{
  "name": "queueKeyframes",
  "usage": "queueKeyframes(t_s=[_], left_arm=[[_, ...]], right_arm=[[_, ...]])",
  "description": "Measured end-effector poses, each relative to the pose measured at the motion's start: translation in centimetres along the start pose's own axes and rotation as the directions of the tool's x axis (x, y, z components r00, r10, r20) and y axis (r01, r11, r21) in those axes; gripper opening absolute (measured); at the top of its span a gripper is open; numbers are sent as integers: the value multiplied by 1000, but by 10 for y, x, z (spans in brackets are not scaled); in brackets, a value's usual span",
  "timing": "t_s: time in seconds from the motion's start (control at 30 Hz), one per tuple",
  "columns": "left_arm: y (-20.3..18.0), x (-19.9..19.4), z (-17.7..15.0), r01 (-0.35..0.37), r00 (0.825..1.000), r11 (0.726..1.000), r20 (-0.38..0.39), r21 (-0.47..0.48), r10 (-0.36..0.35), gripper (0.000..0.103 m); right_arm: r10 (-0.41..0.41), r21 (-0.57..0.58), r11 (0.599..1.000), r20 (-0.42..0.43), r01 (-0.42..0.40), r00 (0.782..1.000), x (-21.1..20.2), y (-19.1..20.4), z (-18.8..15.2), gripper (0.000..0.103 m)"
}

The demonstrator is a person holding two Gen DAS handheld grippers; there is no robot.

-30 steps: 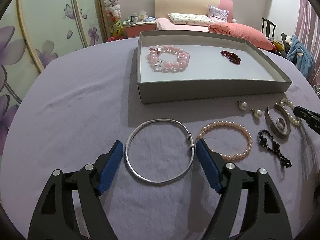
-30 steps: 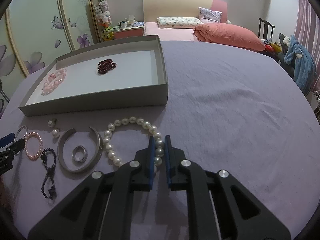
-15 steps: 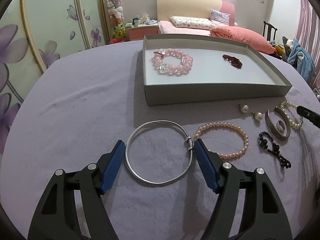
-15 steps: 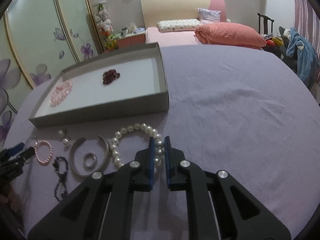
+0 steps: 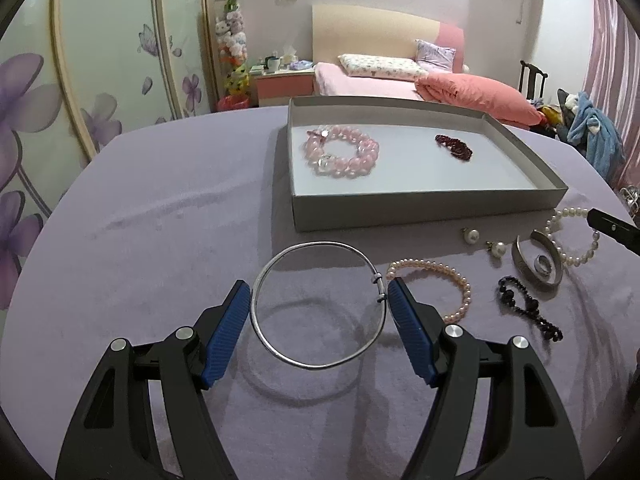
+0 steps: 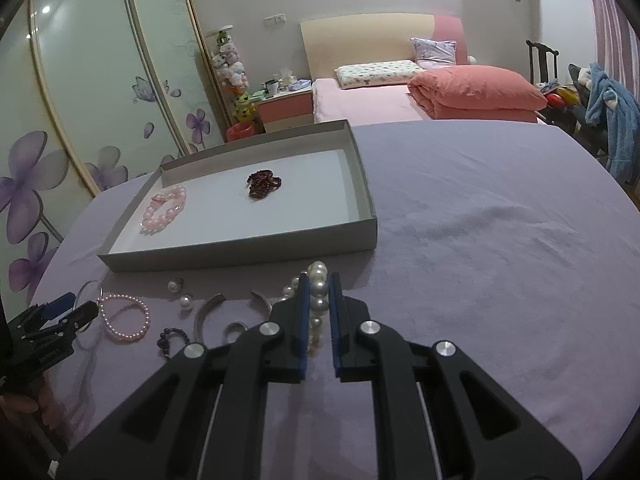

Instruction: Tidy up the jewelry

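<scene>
So I've got the left gripper [image 5: 319, 289] spread wide with the silver bangle [image 5: 318, 305] sitting right between the blue pads [image 5: 408, 330]. Both pads touch the ring's sides, and its shadow falls on the cloth a little way below it, so it looks pinched and lifted off the tabletop [image 5: 160, 248].

The right gripper [image 6: 319, 282] is nearly closed, clamped on the white pearl bracelet [image 6: 318, 288]. A few pearls stick out past the tips and the rest of the strand hangs down between the jaws. From the left wrist view I can see that bracelet [image 5: 573, 236] far right, with the tip of the right gripper on it.

The grey tray [image 5: 420, 210] sits farther back on the purple cloth. Inside are a pink bead bracelet [image 5: 342, 156] on its left side and a dark red bead bracelet [image 5: 454, 148] more toward the middle.

In front of the tray, still on the cloth: a small pink pearl bracelet [image 5: 436, 288] just beside the bangle, two pearl earrings [image 5: 486, 242], an open silver cuff [image 5: 538, 262] with a ring [image 5: 543, 265] lying inside it, and a black bead strand [image 5: 528, 308].

A bed [image 6: 400, 92] with a pink duvet is behind everything.
</scene>
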State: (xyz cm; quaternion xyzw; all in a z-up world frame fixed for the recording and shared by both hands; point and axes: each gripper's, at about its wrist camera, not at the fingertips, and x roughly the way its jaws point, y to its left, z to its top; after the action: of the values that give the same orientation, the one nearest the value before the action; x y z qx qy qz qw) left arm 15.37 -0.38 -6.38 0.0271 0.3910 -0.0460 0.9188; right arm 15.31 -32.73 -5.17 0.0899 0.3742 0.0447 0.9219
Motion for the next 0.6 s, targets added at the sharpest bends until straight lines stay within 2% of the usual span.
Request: queueKeyframes(t_s=[0.17, 0.3, 0.47, 0.6], left_arm=[[-2, 4, -1, -27, 999, 1000, -20, 14, 27, 71], [-4, 13, -7, -56, 995, 997, -80, 60, 61, 71], [-3, 12, -10, -58, 995, 995, -83, 77, 64, 72], [-5, 10, -15, -69, 993, 992, -85, 108, 78, 81]], right_arm=[[-1, 3, 1000, -2, 1, 1000, -1, -1, -1, 10], [-2, 11, 1000, -5, 2, 1000, 0, -3, -1, 10], [-4, 16, 1000, -10, 4, 1000, 3, -5, -2, 10], [-6, 20, 1000, -10, 6, 1000, 2, -6, -3, 10]])
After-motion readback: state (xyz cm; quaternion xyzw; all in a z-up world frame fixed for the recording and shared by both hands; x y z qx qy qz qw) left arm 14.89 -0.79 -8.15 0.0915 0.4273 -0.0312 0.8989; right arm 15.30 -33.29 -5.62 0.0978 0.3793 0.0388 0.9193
